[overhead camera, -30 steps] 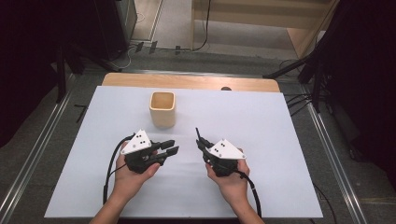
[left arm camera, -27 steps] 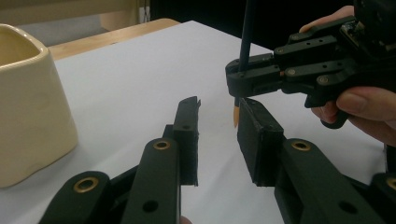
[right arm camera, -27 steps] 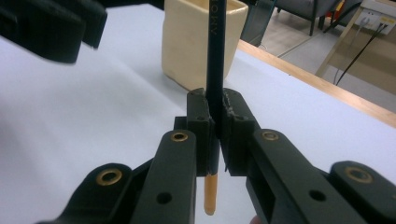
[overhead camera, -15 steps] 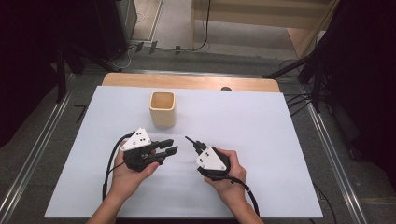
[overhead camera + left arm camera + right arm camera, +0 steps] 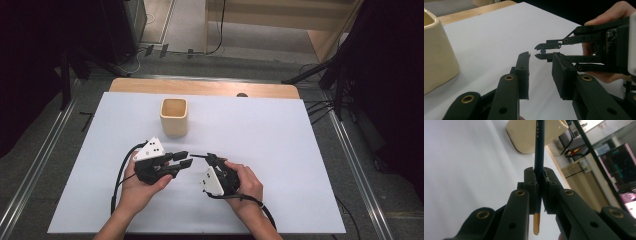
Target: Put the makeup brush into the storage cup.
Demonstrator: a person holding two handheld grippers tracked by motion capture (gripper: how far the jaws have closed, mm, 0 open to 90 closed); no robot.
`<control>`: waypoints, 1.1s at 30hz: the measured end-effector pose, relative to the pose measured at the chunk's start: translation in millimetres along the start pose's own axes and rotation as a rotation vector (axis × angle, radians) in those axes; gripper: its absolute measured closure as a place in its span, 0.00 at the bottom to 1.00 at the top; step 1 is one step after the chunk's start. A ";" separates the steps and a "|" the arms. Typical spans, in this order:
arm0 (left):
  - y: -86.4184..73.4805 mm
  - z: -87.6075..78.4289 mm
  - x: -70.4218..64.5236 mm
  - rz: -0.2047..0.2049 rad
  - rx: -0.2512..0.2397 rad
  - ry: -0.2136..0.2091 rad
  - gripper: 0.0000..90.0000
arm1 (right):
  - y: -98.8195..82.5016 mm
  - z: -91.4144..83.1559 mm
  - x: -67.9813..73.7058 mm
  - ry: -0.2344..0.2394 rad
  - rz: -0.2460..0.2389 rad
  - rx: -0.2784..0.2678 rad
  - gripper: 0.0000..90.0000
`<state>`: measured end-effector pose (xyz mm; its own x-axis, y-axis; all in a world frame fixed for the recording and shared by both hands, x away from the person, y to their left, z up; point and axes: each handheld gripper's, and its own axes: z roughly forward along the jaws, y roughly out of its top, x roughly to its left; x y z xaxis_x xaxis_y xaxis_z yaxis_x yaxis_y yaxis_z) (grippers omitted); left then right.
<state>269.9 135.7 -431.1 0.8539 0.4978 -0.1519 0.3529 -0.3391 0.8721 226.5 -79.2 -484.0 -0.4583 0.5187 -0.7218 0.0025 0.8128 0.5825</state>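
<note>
My right gripper (image 5: 210, 158) is shut on a dark blue pencil (image 5: 199, 155), which lies nearly level and points left at my left gripper (image 5: 184, 159). The left gripper is open, with nothing between its jaws. In the left gripper view its own jaws (image 5: 539, 56) stand apart. Just beyond them the pencil (image 5: 543, 51) shows end-on between the right gripper's fingertips (image 5: 549, 45). In the right gripper view the pencil (image 5: 539, 150) runs up from the closed jaws (image 5: 539, 173) across a cream cup (image 5: 524, 137), its tan end below the pads.
The cream cup (image 5: 174, 116) stands upright on the white sheet (image 5: 280, 130), behind the two grippers and slightly left. The wooden table edge (image 5: 200, 87) runs along the back. Metal rails and cables flank the table.
My right gripper has shifted left toward the left gripper and rolled over. The pencil has swung from pointing up-left to pointing left at the left jaws. The left hand has stayed put.
</note>
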 end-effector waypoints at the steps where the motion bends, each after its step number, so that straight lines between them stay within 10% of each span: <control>1: -0.1 0.3 0.1 -0.005 0.002 -0.002 0.76 | 0.9 -0.3 1.1 -0.007 -0.020 0.000 0.94; 10: 0.1 4.9 -2.4 -0.018 0.023 -0.024 0.81 | 5.5 -0.4 12.5 -0.075 -0.186 -0.002 0.94; 21: -1.3 10.5 -4.3 -0.001 0.066 -0.025 0.96 | 5.2 -1.1 12.9 -0.080 -0.197 -0.023 0.92; 24: -1.1 9.0 -4.4 0.012 0.059 -0.004 0.96 | 4.1 0.4 11.1 -0.074 -0.116 -0.030 0.72; 33: -5.9 -0.9 8.4 -0.059 -0.048 0.042 0.96 | -6.4 -3.8 -15.4 0.047 0.413 -0.141 0.50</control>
<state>274.7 142.6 -437.1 0.8150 0.5491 -0.1853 0.3827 -0.2699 0.8836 230.1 -93.3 -475.2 -0.4845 0.7772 -0.4016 0.0742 0.4939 0.8663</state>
